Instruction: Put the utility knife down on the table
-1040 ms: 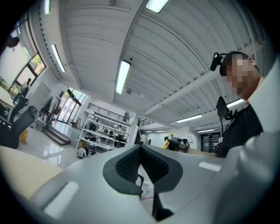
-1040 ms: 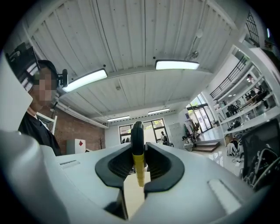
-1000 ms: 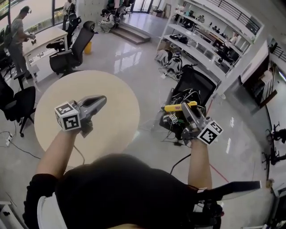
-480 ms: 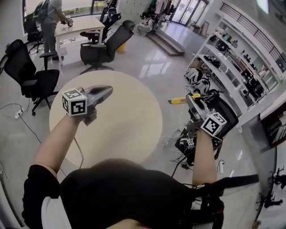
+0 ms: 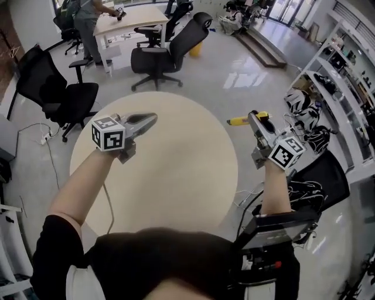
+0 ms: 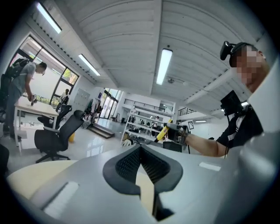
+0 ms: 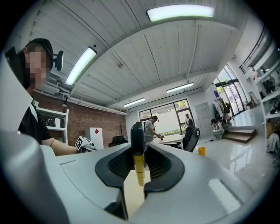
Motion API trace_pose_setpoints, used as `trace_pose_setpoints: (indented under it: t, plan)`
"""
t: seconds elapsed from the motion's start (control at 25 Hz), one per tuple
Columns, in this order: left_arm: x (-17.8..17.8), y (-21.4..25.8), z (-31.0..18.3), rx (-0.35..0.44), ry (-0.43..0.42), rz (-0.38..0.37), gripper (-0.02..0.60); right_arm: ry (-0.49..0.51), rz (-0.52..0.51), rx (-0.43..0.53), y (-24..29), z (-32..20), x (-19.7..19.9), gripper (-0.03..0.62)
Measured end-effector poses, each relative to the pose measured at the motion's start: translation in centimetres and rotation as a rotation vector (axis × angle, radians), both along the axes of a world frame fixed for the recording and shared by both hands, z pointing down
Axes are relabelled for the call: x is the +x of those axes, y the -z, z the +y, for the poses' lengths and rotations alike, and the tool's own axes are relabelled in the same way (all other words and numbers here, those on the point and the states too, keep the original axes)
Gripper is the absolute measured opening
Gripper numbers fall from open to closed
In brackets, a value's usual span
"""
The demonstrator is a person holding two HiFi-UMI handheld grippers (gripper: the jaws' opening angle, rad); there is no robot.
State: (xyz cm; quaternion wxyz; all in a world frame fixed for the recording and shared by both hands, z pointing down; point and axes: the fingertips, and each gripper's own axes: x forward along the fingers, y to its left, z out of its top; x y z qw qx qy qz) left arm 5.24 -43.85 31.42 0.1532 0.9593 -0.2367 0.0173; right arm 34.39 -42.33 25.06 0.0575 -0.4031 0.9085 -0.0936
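Observation:
The utility knife [image 5: 244,120] is yellow with a black end. My right gripper [image 5: 256,118] is shut on it and holds it level just beyond the right rim of the round beige table [image 5: 176,170]. In the right gripper view the knife [image 7: 138,162] stands edge-on between the pads, clamped by my right gripper [image 7: 138,151]. My left gripper [image 5: 150,119] hovers over the table's left half, shut with nothing in it. In the left gripper view its pads meet [image 6: 140,148], and the knife [image 6: 162,131] shows far off in the other hand.
Black office chairs [image 5: 167,55] stand behind the table, with another [image 5: 58,88] at its left. A person works at a desk [image 5: 126,17] at the back. Shelving [image 5: 345,64] runs along the right, and a black chair with cables [image 5: 319,170] sits close by my right arm.
Both grippers have swung left with the view. The right one carried the knife from over the floor clutter to the table's right rim. The left one now sits further in over the table.

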Motion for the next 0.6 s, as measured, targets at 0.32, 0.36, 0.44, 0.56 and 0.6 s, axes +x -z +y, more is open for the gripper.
trace_pose_setpoints:
  t: [0.32,0.36,0.44,0.56,0.6]
  plan:
    - [3.8,-11.9,-11.4,-0.121,-0.001,-0.112,0.0,0.054,0.076,-0.07,-10.6,-15.1,-0.6,0.086]
    - [4.1,-13.0,-12.8,-0.13,-0.001,-0.109,0.0,0.057,0.095,-0.076,-11.7,-16.6,-0.8,0.086]
    - [5.2,-14.9,-15.1,-0.144,-0.004,-0.104,0.0,0.059,0.126,-0.08,-14.0,-19.1,-0.9,0.086]
    - [6.8,-17.8,-17.9,-0.156,-0.023,-0.102,0.0,0.063,0.175,-0.092,-17.8,-22.3,-1.3,0.086]
    - [7.2,-18.7,-18.8,-0.164,-0.03,-0.095,0.0,0.064,0.198,-0.101,-19.2,-23.3,-1.7,0.086]
